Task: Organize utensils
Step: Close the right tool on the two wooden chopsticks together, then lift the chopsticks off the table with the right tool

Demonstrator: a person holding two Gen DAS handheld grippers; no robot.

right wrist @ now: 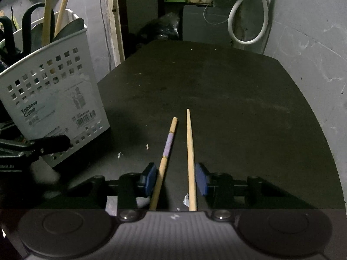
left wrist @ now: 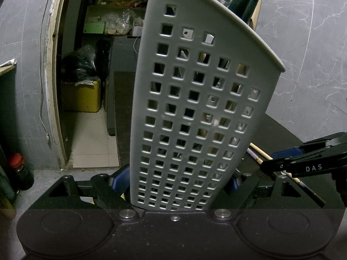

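Left wrist view: left gripper (left wrist: 177, 184) is clamped on the grey perforated caddy (left wrist: 195, 108), blue pads pressed against its two side walls near the base; the caddy fills the middle of the view and leans slightly. Through the holes, handles inside show only as pale and dark slivers. To the right, two chopsticks (left wrist: 260, 153) lie on the black table (left wrist: 279, 130) just past the caddy, with the right gripper's black fingertip (left wrist: 303, 162) above them. Behind, an open doorway with shelves and a yellow box (left wrist: 81, 96). Right wrist view: right gripper (right wrist: 176, 178) has its jaws apart, straddling both chopsticks; the purple-banded one (right wrist: 166, 158) runs close along the left pad (right wrist: 149, 178), contact unclear, and the plain one (right wrist: 190, 151) lies just inside the right pad with a small gap. Both sticks lie flat on the table (right wrist: 216, 86), tips pointing away, spreading slightly toward the camera. The caddy (right wrist: 49, 99) stands at left, apart from the sticks, holding wooden handles and dark utensils; the left gripper's finger (right wrist: 49, 145) sits on its near wall. A white hose (right wrist: 249, 26) hangs on the far wall.
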